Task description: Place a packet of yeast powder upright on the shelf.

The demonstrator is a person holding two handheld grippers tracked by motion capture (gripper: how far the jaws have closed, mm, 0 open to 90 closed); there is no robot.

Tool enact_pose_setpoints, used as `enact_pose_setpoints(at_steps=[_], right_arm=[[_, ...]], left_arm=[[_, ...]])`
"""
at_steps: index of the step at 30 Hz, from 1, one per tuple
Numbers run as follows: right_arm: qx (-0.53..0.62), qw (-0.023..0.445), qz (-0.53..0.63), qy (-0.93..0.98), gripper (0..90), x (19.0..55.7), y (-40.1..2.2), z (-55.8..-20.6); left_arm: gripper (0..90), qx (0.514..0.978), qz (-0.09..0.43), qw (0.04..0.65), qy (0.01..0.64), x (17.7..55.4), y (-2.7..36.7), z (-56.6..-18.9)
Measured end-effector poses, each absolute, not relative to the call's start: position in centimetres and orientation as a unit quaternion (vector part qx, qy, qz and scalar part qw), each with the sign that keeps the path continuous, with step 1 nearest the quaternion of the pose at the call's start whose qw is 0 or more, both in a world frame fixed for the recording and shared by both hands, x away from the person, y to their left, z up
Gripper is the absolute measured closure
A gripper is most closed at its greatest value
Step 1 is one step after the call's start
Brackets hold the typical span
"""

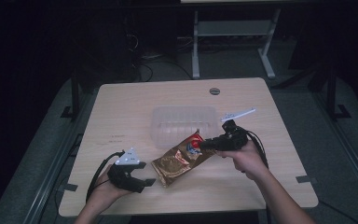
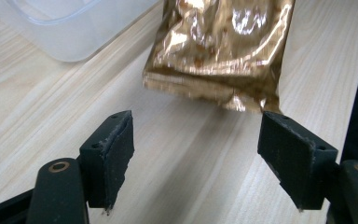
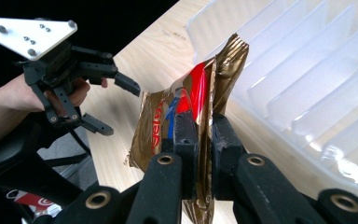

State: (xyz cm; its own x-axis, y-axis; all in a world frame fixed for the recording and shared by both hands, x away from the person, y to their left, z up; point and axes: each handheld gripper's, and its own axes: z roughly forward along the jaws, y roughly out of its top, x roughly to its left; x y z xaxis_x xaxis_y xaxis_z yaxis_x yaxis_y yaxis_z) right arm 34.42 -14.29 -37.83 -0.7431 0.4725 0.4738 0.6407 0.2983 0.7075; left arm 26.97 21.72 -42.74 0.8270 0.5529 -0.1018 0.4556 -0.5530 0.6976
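Gold snack bag (image 1: pixel 179 163) on pale wood table (image 1: pixel 121 121), dark room

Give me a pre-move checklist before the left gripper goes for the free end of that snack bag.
1. Right gripper clamped on the gold snack bag: ok, jaws closed on the bag's end.
2. Left gripper open wide enough for the bag: ok, jaws spread apart with nothing between them.
3. Left gripper lined up with the bag's free end: ok, the bottom seam hangs just ahead of the jaws.
4. Bag's free end off the table: cannot tell, it looks raised but contact is unclear.
5. Clear plastic container out of the path: ok, it sits beyond the bag.
6. Bag sealed: cannot tell.
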Motion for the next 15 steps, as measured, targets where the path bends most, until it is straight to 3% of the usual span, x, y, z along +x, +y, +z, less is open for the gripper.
enact_pose_setpoints(at_steps=[15], right_arm=[[-0.394,0.038,-0.479,-0.784,83.3,36.2,-16.3,-33.7]], left_arm=[[25.0,0.878,0.073,0.372,0.292,27.2,22.2,-42.6]])
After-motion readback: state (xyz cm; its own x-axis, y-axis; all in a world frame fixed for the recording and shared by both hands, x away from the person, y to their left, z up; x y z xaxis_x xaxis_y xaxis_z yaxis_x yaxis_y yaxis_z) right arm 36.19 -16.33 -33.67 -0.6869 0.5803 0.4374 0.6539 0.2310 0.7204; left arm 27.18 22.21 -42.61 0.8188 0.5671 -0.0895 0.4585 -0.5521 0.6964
